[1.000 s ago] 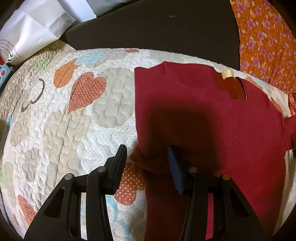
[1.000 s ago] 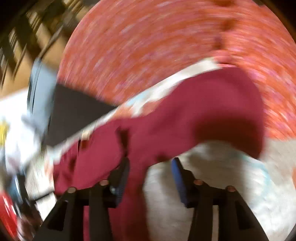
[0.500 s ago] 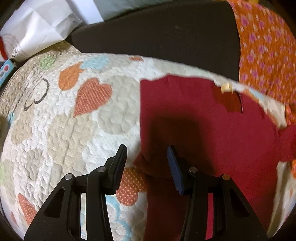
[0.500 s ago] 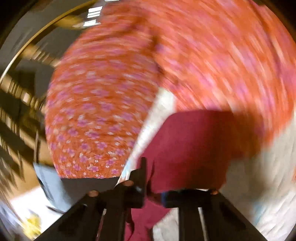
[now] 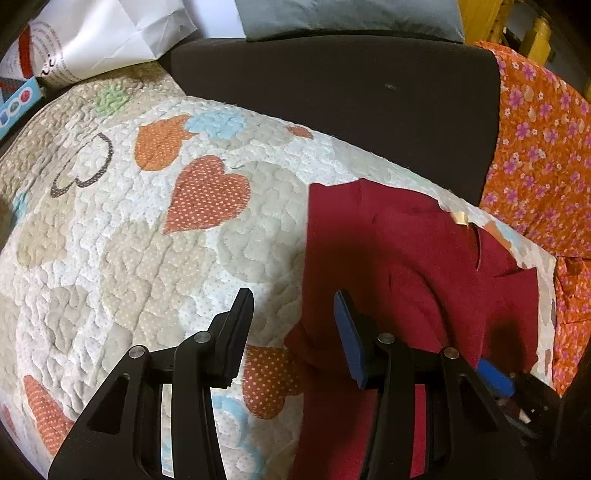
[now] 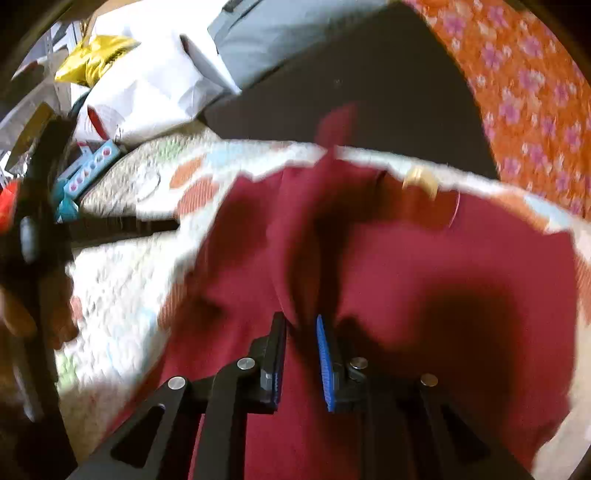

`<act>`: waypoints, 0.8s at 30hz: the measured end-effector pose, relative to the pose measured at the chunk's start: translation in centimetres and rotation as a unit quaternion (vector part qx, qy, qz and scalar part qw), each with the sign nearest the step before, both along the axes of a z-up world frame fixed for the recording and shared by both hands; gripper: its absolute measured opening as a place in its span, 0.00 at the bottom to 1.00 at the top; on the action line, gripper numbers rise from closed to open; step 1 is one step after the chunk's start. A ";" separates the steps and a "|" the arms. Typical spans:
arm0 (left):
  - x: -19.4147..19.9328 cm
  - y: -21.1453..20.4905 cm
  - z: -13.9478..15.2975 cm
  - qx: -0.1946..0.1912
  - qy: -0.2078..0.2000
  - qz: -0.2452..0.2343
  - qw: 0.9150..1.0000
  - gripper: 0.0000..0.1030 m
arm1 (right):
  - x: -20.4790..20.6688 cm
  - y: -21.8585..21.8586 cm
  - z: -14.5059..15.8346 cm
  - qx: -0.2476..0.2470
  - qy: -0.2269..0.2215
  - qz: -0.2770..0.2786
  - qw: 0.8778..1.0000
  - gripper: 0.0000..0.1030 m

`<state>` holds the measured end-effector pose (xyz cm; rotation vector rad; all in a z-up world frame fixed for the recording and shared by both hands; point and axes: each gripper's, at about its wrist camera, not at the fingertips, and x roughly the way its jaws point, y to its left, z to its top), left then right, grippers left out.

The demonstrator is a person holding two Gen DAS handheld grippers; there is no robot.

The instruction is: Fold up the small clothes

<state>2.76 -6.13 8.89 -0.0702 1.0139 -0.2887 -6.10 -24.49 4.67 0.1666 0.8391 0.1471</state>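
A dark red shirt (image 5: 399, 266) lies on a quilted heart-pattern mat (image 5: 147, 236), collar and tan label (image 5: 460, 218) toward the far edge. My left gripper (image 5: 293, 314) is open and empty, hovering over the shirt's left edge. My right gripper (image 6: 301, 325) has its jaws nearly closed on a raised fold of the red shirt (image 6: 424, 258), holding it up over the shirt's middle. The right wrist view is blurred. The right gripper's blue pad also shows in the left wrist view (image 5: 493, 376) at the lower right.
A dark cushion (image 5: 351, 96) sits behind the mat. Orange floral cloth (image 5: 543, 155) lies to the right. White paper bags (image 5: 103, 33) and a blue box (image 5: 18, 103) lie at the far left, a grey pillow (image 5: 347, 14) at the back.
My right gripper closed on a part of the red shirt and swung it over the shirt body. My left gripper pulled back slightly and stayed open.
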 end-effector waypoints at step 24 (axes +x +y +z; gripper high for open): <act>1.8 2.6 -0.4 -0.043 0.026 0.033 0.998 0.43 | 6.8 1.8 4.0 0.169 -0.034 0.038 0.984 0.42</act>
